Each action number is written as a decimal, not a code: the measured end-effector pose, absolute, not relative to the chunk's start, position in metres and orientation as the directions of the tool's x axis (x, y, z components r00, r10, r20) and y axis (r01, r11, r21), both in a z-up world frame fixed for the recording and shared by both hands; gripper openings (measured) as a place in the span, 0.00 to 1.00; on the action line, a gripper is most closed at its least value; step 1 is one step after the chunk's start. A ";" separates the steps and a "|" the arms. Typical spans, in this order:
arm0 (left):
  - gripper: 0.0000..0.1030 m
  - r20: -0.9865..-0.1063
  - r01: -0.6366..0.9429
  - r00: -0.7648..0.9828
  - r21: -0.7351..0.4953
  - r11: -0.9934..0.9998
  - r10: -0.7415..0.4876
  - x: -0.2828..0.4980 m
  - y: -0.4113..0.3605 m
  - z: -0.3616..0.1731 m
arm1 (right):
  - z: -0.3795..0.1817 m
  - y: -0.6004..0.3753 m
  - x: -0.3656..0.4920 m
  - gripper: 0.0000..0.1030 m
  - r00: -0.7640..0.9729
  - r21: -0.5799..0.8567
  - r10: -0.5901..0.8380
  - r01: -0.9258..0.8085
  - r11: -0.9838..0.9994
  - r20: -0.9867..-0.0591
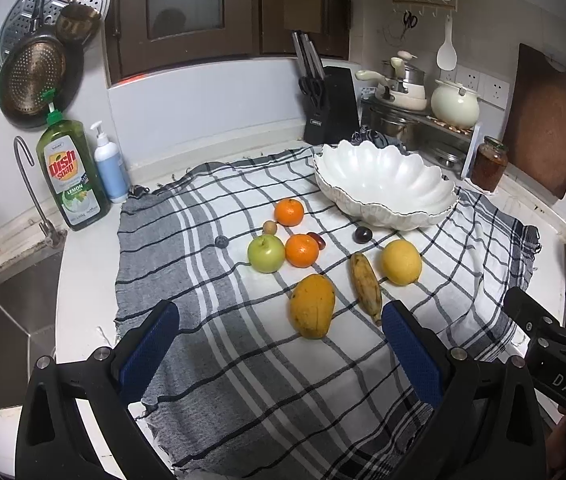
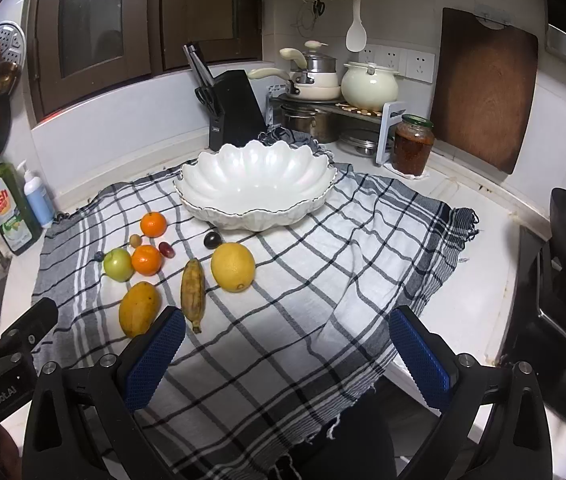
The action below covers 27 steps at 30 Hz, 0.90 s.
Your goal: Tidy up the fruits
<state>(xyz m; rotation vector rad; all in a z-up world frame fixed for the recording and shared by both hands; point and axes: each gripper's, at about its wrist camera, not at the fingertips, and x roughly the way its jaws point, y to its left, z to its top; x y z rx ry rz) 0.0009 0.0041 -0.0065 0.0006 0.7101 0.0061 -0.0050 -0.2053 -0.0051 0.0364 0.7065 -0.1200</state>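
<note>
From my remote station I note the obstructions first. The left gripper (image 1: 281,344) and right gripper (image 2: 287,346) each cut off the lower part of their own view; both have their jaws spread wide and grip nothing. The right gripper's body also intrudes at the right edge of the left wrist view. The far edge of the checked cloth (image 1: 219,264) is hidden behind the white scalloped bowl (image 2: 255,184), which stands empty at the back of the cloth. Three small items I cannot identify with confidence: a dark round berry (image 1: 221,241), a pale tan ball (image 1: 269,227), and a reddish grape-like piece (image 1: 318,240) partly hidden behind the nearer orange (image 1: 301,250). A dark plum-like fruit (image 2: 212,239) sits just in front of the bowl.

The fruit lies loose on the cloth, in front of the bowl and to its left. The farther orange (image 1: 289,212) sits apart; the green apple (image 1: 266,253) touches the nearer orange. The mango (image 1: 312,306) is yellow-orange, the banana (image 1: 365,286) brown-speckled, the lemon (image 1: 401,261) bright yellow. The dish soap bottle (image 1: 72,172) stands by the sink.
</note>
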 end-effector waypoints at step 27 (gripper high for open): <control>1.00 -0.662 0.023 0.749 0.006 1.000 -0.013 0.002 -0.004 -0.006 | -0.005 -0.208 -0.005 1.00 0.754 -0.005 -0.096 0.123 0.992 -0.650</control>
